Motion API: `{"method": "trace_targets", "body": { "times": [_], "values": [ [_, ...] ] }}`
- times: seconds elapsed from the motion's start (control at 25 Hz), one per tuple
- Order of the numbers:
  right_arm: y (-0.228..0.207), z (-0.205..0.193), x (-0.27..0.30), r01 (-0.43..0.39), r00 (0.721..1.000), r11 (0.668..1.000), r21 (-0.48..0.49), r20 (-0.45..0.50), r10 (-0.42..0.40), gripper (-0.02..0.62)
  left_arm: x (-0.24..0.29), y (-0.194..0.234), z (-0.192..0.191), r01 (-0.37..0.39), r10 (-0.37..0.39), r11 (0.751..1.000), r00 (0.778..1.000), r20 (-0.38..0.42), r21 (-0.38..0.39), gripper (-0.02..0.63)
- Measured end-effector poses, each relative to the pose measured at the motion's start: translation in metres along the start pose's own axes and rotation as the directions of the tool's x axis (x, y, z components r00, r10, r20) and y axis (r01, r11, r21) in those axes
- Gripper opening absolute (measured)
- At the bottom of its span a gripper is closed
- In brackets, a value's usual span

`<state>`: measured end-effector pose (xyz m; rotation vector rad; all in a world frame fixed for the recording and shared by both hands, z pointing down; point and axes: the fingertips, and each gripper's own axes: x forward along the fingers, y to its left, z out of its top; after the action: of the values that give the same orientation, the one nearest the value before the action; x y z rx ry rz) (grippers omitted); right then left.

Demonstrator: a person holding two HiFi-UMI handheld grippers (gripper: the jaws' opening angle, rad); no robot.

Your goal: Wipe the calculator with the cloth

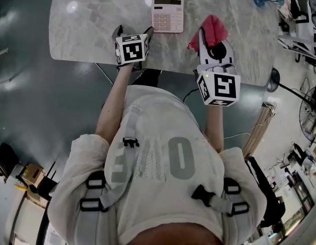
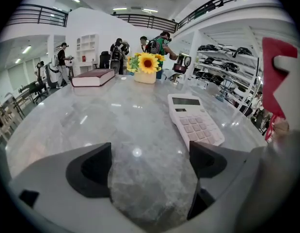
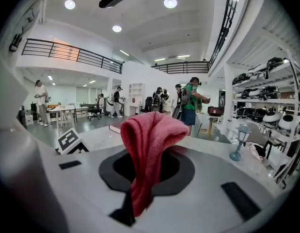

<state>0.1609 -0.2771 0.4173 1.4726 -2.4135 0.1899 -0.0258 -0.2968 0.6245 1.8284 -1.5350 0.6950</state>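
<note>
A pale pink calculator (image 1: 167, 14) lies flat on the grey marble table (image 1: 86, 24), near its middle. My left gripper (image 1: 133, 33) hovers just left of and in front of the calculator (image 2: 194, 124), jaws wide apart with only table between them. My right gripper (image 1: 213, 34) is to the calculator's right, lifted off the table, shut on a red cloth (image 1: 213, 29) that bunches up above the jaws and hangs in a fold. In the right gripper view the cloth (image 3: 149, 149) fills the centre between the closed jaws.
A dark red book (image 2: 93, 77) and a sunflower pot (image 2: 146, 68) stand at the table's far end. A small blue lamp (image 1: 264, 0) sits at the far right. The table's near edge runs under both grippers. People stand in the hall beyond.
</note>
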Motion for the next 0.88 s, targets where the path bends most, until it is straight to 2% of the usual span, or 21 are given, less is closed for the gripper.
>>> {"method": "trace_targets", "body": {
  "times": [0.2, 0.28, 0.36, 0.44, 0.48, 0.6, 0.64, 0.72, 0.8, 0.88],
  "values": [
    [-0.003, 0.006, 0.021, -0.024, 0.999, 0.995, -0.099, -0.028, 0.021, 0.058, 0.002, 0.001, 0.001, 0.006, -0.006, 1.0, 1.0, -0.009, 0.001, 0.488],
    [-0.008, 0.009, 0.036, -0.034, 0.998, 0.979, -0.203, -0.055, 0.024, 0.058, 0.003, 0.002, 0.001, 0.008, -0.008, 1.0, 1.0, -0.016, 0.0, 0.488],
    [-0.014, 0.009, 0.056, -0.055, 0.994, 0.936, -0.349, -0.104, 0.02, 0.058, 0.003, 0.003, 0.0, 0.009, -0.009, 1.0, 1.0, -0.022, 0.002, 0.489],
    [-0.02, 0.004, 0.079, -0.096, 0.985, 0.856, -0.508, -0.174, 0.008, 0.058, 0.002, 0.004, 0.0, 0.007, -0.007, 1.0, 1.0, -0.026, 0.002, 0.489],
    [-0.022, 0.0, 0.09, -0.126, 0.977, 0.8, -0.586, -0.213, -0.001, 0.058, 0.003, 0.004, 0.0, 0.007, -0.007, 1.0, 1.0, -0.028, 0.001, 0.489],
    [-0.024, -0.017, 0.124, -0.234, 0.949, 0.594, -0.769, -0.314, -0.032, 0.057, 0.003, 0.003, -0.001, 0.007, -0.007, 1.0, 0.999, -0.032, 0.0, 0.489],
    [-0.022, -0.024, 0.133, -0.271, 0.939, 0.529, -0.804, -0.342, -0.038, 0.057, 0.003, 0.002, -0.001, 0.008, -0.008, 1.0, 0.999, -0.034, -0.001, 0.489],
    [-0.016, -0.04, 0.148, -0.344, 0.916, 0.42, -0.84, -0.398, -0.045, 0.057, 0.001, 0.001, 0.0, 0.013, -0.013, 1.0, 0.999, -0.04, -0.004, 0.489],
    [-0.008, -0.058, 0.158, -0.407, 0.893, 0.333, -0.851, -0.448, -0.052, 0.057, 0.001, 0.001, 0.0, 0.014, -0.014, 1.0, 0.999, -0.042, -0.005, 0.489],
    [-0.002, -0.075, 0.165, -0.45, 0.874, 0.268, -0.852, -0.482, -0.064, 0.057, 0.0, 0.002, -0.001, 0.014, -0.014, 1.0, 0.999, -0.043, -0.004, 0.49]
  ]
}}
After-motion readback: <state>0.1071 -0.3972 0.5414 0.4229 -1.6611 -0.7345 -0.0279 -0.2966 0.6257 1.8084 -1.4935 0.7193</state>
